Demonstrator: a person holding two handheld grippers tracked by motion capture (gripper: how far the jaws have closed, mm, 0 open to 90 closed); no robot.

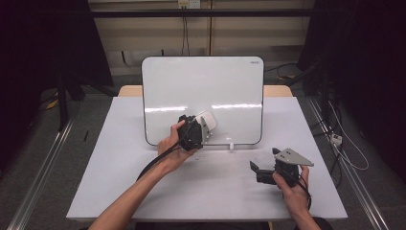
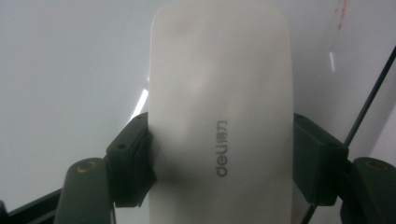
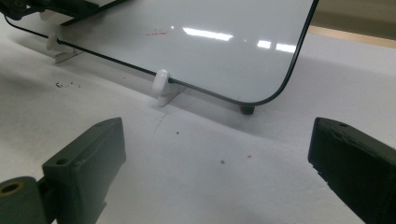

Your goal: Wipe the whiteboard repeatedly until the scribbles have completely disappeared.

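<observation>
Bench [image 1: 143, 191]: pale grey-white top, faint dark specks near its middle. Room around it dark; black curtains at both sides, beige wall behind, cables hanging, metal rails on the floor left and right.

Whiteboard [image 1: 203, 91] stands propped toward the far edge of the bench, about centred, leaning back on small white clip feet [image 3: 161, 86]. Black rim, rounded corners, light strips reflected across its face.

Left gripper [image 1: 203, 125] held up against the lower middle of the whiteboard, clamped on a white eraser [image 1: 207, 120]. Eraser pressed to or just at the board face; contact itself cannot be told from above.

Right gripper [image 1: 254, 168] rests low over the bench toward the near right corner, jaws apart, nothing between them.

Left gripper view: eraser [image 2: 222, 116] seen close, long rounded white body, grey "deli" lettering along it, black pads pressing both flanks; whiteboard surface behind, a faint red smear at upper right.

Right gripper view: board's lower right corner, a small red mark [image 3: 156, 32] on its face, a dark foot under the corner, bare bench between the open jaws.
</observation>
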